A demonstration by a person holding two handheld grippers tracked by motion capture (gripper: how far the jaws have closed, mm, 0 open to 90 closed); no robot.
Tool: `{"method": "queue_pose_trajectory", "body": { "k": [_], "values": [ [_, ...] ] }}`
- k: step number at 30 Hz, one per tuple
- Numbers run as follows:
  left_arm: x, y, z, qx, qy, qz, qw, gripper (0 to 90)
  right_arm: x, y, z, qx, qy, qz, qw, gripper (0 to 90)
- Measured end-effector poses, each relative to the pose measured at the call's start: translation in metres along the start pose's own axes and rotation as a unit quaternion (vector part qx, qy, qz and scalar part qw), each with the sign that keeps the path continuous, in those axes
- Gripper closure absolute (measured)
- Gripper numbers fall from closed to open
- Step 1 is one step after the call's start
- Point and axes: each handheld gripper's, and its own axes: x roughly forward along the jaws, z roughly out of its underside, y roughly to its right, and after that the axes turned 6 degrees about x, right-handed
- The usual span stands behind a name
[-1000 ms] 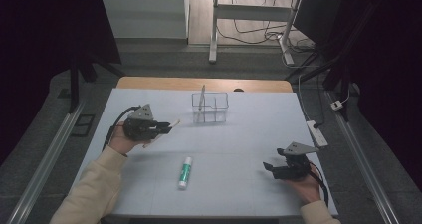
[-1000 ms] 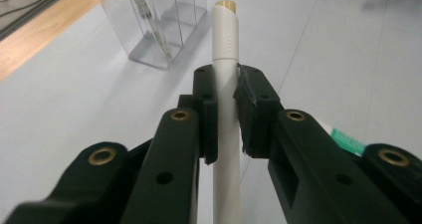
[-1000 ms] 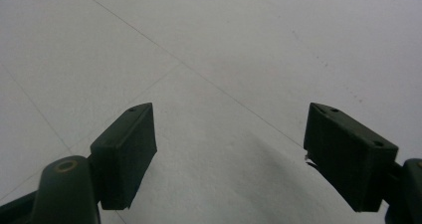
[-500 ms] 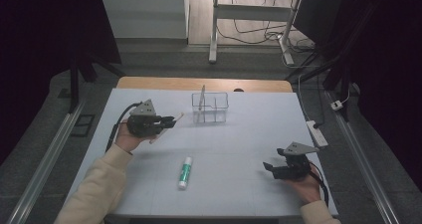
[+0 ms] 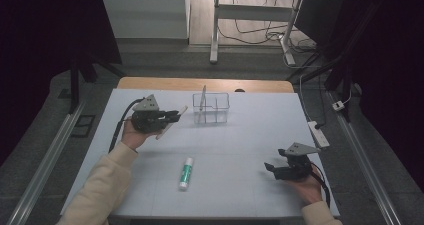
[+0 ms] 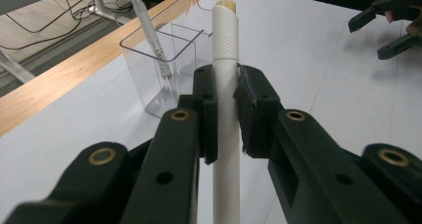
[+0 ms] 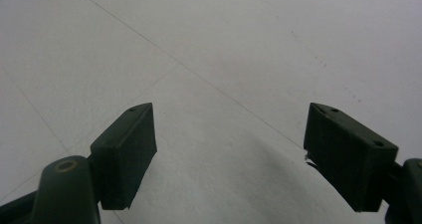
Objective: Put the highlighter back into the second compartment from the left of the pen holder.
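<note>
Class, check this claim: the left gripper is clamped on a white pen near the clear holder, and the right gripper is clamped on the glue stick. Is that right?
Not quite. The right gripper is open and holds nothing, as the right gripper view shows; the glue stick lies loose on the table. The left gripper does clamp the white pen near the clear holder.

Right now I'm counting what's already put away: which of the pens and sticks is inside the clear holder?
The slim white pen, standing tilted in the clear holder; the left gripper clamps the thicker white pen, and the glue stick lies on the table.
</note>
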Motion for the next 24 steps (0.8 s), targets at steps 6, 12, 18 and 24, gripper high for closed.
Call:
{"method": "queue_pose_trajectory", "body": {
  "k": [6, 12, 18, 24],
  "values": [
    [0.004, -0.003, -0.001, -0.009, 0.006, -0.005, 0.9999, 78.7, 0.0, 0.0, 0.0, 0.001, 0.001, -0.001, 1.0, 19.7],
    [0.011, -0.006, -0.006, -0.018, 0.014, -0.002, 0.9997, 78.6, 0.0, 0.0, 0.0, 0.002, 0.001, 0.0, 1.0, 19.7],
    [0.019, -0.008, -0.018, -0.02, 0.022, -0.001, 0.9996, 78.6, 0.0, 0.0, 0.0, 0.002, 0.001, 0.0, 1.0, 19.7],
    [0.027, -0.01, -0.03, -0.016, 0.021, 0.003, 0.9996, 78.6, 0.0, 0.0, 0.0, 0.001, 0.002, 0.0, 1.0, 19.8]
  ]
}}
